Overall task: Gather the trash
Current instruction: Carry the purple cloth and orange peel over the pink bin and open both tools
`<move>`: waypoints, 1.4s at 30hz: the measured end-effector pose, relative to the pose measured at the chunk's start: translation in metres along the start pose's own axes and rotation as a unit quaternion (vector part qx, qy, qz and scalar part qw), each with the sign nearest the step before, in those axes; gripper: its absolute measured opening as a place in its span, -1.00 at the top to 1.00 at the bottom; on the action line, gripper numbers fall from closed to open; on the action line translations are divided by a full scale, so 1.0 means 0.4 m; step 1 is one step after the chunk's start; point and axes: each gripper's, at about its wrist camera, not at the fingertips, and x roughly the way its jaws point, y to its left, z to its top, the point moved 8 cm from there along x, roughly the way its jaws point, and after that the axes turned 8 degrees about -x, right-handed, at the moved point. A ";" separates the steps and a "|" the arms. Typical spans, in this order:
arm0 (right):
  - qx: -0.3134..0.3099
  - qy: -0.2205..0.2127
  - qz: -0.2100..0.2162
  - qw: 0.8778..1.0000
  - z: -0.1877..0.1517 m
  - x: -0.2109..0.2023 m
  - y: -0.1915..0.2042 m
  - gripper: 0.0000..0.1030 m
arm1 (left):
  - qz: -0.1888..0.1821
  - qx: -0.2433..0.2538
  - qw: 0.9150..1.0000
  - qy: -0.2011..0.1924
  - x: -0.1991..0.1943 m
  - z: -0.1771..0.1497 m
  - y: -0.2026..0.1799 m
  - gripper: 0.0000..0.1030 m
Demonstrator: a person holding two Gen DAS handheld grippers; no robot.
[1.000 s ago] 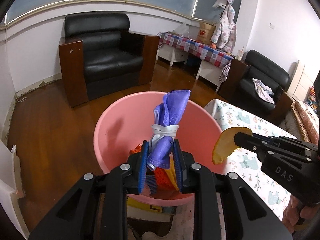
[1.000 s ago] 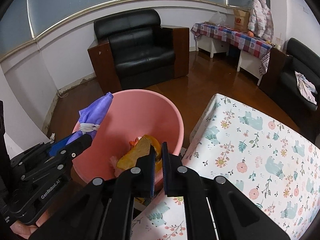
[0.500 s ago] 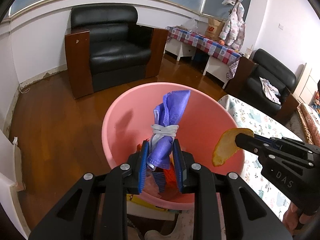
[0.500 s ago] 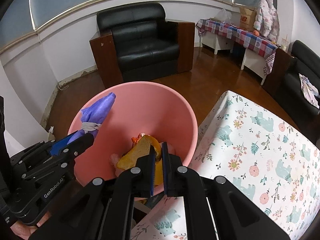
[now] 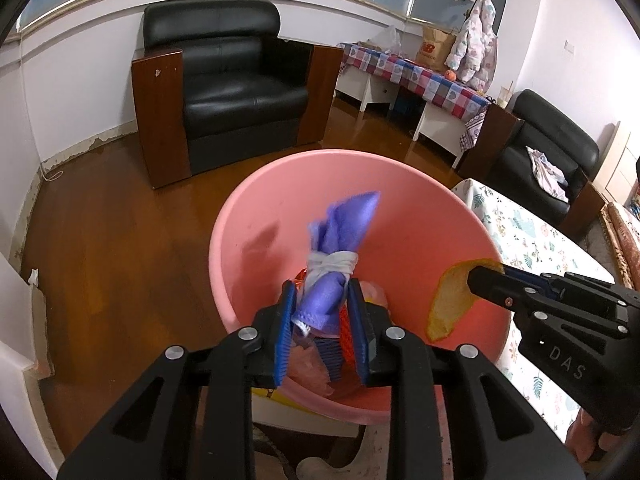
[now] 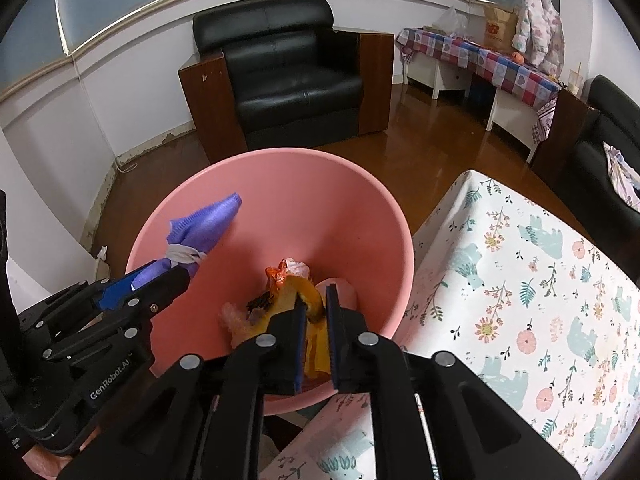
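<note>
A pink plastic bin (image 5: 256,216) (image 6: 320,184) stands on the floor beside the table, with several pieces of trash at its bottom. My left gripper (image 5: 322,300) is over the bin; its jaws stand slightly apart around a purple face mask (image 5: 340,236) rolled up and tied with its white strap. The mask also shows in the right wrist view (image 6: 204,228). My right gripper (image 6: 316,312) is above the bin, jaws slightly parted around a yellow-orange peel (image 5: 448,300) (image 6: 312,304).
A table with a floral bear-print cloth (image 6: 540,300) is right of the bin. A black armchair (image 5: 224,92) stands behind on the wooden floor. A checked-cloth bench (image 5: 420,76) and another black chair (image 5: 548,156) are at the far right.
Both grippers have moved forward and lower over the bin. Both pairs of jaws have opened a little around the mask and the peel.
</note>
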 end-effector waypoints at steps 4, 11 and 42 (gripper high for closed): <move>-0.001 0.001 0.001 1.000 0.000 0.008 0.000 0.74 | 0.000 0.000 1.000 0.000 0.002 -0.001 0.000 0.49; 0.003 0.000 0.002 1.000 0.000 0.012 -0.003 0.54 | 0.000 -0.002 1.000 0.001 0.004 -0.001 0.003 0.26; 0.021 -0.099 0.020 0.995 -0.041 -0.235 -0.031 -0.22 | -0.015 0.032 0.998 -0.054 -0.151 0.013 -0.116 0.11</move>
